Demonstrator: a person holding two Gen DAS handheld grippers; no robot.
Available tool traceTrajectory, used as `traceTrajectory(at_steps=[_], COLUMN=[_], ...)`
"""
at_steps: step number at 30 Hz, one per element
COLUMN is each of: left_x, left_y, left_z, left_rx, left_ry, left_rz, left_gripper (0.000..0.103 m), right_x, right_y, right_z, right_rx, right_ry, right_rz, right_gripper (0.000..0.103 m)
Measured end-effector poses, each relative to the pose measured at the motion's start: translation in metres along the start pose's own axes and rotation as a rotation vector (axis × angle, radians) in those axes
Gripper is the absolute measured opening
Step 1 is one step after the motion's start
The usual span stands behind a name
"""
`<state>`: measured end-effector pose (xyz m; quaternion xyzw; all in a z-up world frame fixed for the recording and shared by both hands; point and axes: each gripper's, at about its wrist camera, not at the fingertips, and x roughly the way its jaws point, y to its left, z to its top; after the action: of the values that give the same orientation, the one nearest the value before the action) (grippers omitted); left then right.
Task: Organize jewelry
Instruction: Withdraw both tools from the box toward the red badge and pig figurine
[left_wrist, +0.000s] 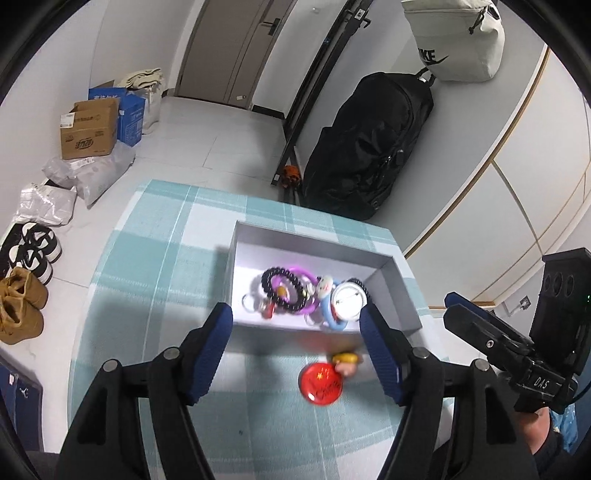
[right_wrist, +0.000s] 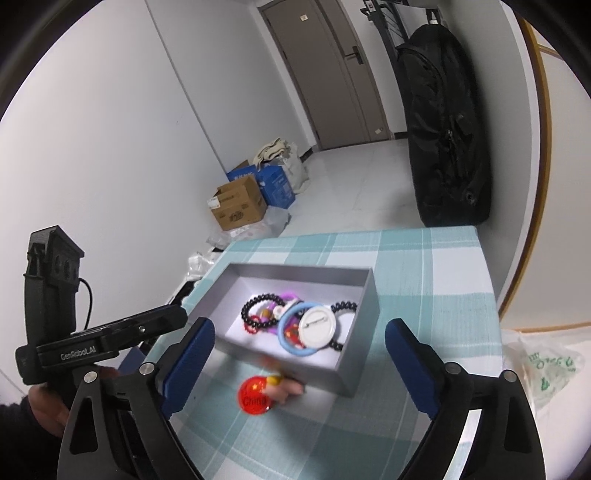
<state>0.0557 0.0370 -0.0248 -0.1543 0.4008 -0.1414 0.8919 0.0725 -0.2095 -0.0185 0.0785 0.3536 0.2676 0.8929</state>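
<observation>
Both sets of jaws stand spread wide and hold nothing: the left gripper hangs above the near wall of the box, and the right gripper hovers over the same spot from the other side. Each frames the loose pieces on the cloth, which suggests those are next to be picked.

Nearest, just outside the box, lie two things touching one another: one red badge marked "China", and one small charm with a yellow top, too blurred to name further. They sit hard by the near wall, probably because they are the last to go in.

Beyond them is one grey box, open-topped, holding the gathered jewelry in a heap towards its near side. I count one black bead bracelet, one purple ring under it, one blue ring, and one white badge lying face down with its pin up. A second dark beaded loop shows behind the white badge. Some red pieces and a small key ring lie among them, too tangled to count.

The far half of the box floor is bare.
</observation>
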Motion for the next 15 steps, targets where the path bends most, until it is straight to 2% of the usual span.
traceTrajectory(at_steps=[4, 7, 11, 15], left_x=[0.003, 0.004, 0.011, 0.020], left_y=[-0.001, 0.002, 0.007, 0.010], left_z=[-0.008, -0.018, -0.028, -0.037], left_rx=[0.001, 0.011, 0.010, 0.026], left_ry=[0.014, 0.009, 0.055, 0.094], left_rz=[0.025, 0.071, 0.083, 0.132], left_gripper=[0.067, 0.067, 0.067, 0.067], right_x=[-0.001, -0.001, 0.000, 0.007], right_y=[0.003, 0.005, 0.003, 0.000], right_z=[-0.007, -0.013, -0.025, -0.035], right_rx=[-0.001, 0.006, 0.043, 0.085], right_ry=[0.017, 0.041, 0.083, 0.134], right_rz=[-0.008, -0.016, -0.026, -0.009], right_gripper=[0.094, 0.094, 0.094, 0.094])
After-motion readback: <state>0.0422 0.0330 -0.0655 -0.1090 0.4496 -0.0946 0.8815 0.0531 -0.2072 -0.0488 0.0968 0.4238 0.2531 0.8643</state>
